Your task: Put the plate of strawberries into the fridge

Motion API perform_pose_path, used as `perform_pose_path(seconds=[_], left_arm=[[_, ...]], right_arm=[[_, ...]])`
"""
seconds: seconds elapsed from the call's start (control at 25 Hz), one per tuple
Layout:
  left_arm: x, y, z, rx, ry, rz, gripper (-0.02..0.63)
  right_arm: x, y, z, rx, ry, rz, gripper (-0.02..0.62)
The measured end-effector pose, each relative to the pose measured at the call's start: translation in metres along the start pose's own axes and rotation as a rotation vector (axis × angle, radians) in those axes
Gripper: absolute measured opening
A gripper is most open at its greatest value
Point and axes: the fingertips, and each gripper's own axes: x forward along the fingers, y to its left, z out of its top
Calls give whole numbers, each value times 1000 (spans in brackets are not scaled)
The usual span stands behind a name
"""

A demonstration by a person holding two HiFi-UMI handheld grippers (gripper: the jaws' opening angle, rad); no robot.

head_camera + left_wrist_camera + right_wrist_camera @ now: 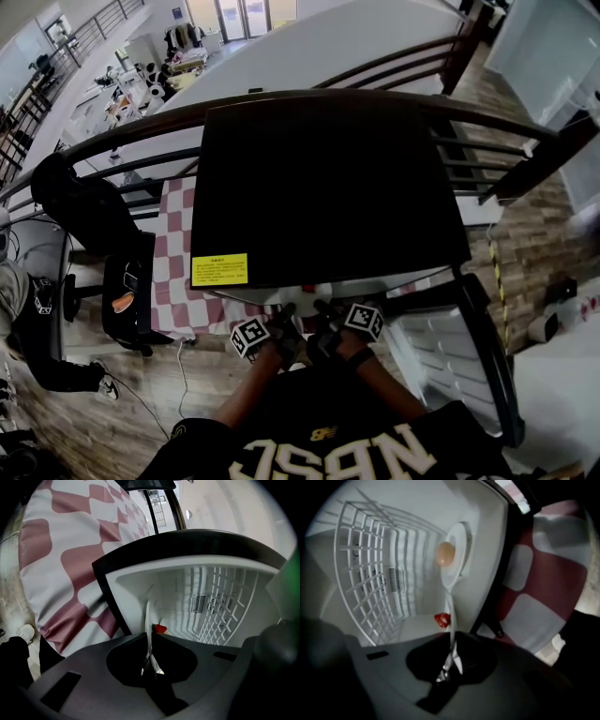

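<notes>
A white plate (148, 616) shows edge-on in both gripper views, held upright in the picture between each pair of jaws. My left gripper (151, 643) is shut on one rim, and my right gripper (451, 641) is shut on the opposite rim (450, 609). A red strawberry (160, 628) lies on the plate just past the jaws, and the same strawberry (442, 618) appears in the right gripper view. The plate is held at the mouth of the open fridge, with the white wire shelf (220, 602) behind it. In the head view both grippers (305, 323) sit close together under the black fridge top (328, 187).
The fridge door (450, 366) stands open to the right, its white inner racks showing. A red-and-white checked cloth (173, 262) covers the table left of the fridge. A round white fitting with an orange dome (446, 554) is on the fridge's inner wall. A person in black (84, 216) stands far left.
</notes>
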Motion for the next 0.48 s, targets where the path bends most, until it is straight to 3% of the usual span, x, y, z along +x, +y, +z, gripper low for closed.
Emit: perform_pose_path(seconds=[0.12,0.48], left_arm=[[4,-3,2,15,-13,9,40],[14,-1,8,3,-45,29,37]], right_arm=[[-1,1,2,-37,8,-11,35],[3,-7,9,-6,0,-2,35]])
